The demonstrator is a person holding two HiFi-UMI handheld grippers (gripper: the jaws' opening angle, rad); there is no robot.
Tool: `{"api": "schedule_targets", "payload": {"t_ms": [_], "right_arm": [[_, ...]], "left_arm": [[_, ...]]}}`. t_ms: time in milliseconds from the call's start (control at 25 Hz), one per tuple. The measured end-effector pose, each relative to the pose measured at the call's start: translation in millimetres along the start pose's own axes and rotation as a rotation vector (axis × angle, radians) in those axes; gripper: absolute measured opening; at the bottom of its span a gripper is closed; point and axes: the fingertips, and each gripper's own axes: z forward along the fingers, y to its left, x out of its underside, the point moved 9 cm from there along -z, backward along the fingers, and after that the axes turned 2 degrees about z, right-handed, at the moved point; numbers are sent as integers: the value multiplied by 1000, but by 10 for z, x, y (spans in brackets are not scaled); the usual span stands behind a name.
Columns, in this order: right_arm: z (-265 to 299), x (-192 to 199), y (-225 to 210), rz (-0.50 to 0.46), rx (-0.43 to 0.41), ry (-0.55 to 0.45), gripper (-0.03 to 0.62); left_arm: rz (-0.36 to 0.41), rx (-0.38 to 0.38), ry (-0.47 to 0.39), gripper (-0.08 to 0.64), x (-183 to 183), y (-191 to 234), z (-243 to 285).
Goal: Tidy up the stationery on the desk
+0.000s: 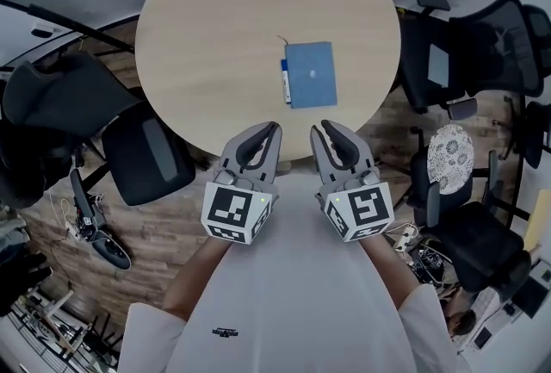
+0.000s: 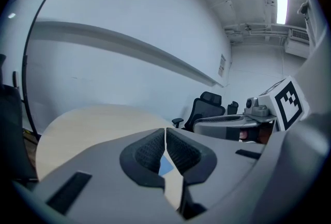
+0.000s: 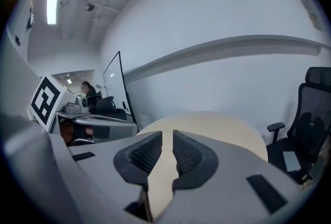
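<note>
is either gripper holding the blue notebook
No, the blue notebook lies flat on the round table, ahead of the left gripper and right gripper, and neither grips anything.

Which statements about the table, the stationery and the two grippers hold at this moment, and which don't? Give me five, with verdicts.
1. A blue notebook lies on the round table with a pen beside it. True.
2. In the head view the pen lies along the notebook's right edge. False: it lies along the left edge.
3. The left gripper is shut and empty. True.
4. The right gripper is clamped on the pen. False: its jaws stand slightly apart with nothing between them.
5. Both grippers hang directly over the notebook. False: they are at the table's near edge, short of the notebook.
</note>
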Motion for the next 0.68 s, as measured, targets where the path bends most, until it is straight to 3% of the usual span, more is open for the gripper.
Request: {"api": "schedule_targets", "payload": {"t_ms": [200,680], "right_arm": [[15,-19,-45,-43,-11,-9,84],[30,-26,-38,-7,2,-31,73]], "left_arm": [[5,-2,-1,28,10,-69,68],[-9,-22,-23,28,-85,-59,65]]}}
